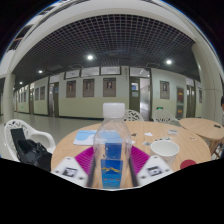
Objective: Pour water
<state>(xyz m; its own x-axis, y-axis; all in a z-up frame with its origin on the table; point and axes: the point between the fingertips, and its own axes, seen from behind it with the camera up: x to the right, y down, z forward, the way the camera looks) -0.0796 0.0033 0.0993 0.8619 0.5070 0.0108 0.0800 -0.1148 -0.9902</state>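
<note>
A clear water bottle [113, 150] with a white cap and a blue label stands upright between my fingers. My gripper [112, 166] is shut on it, with the magenta pads [86, 158] pressing its two sides. The bottle's lower part is hidden below the fingers. A white bowl-like cup [165, 148] sits on the round wooden table [140, 131], just ahead and to the right of my right finger.
A sheet of paper [85, 137] lies on the table beyond the left finger. A white chair [18, 138] with a dark bag stands to the left. A second round table [205, 127] and chairs stand to the right. An open hall floor lies beyond.
</note>
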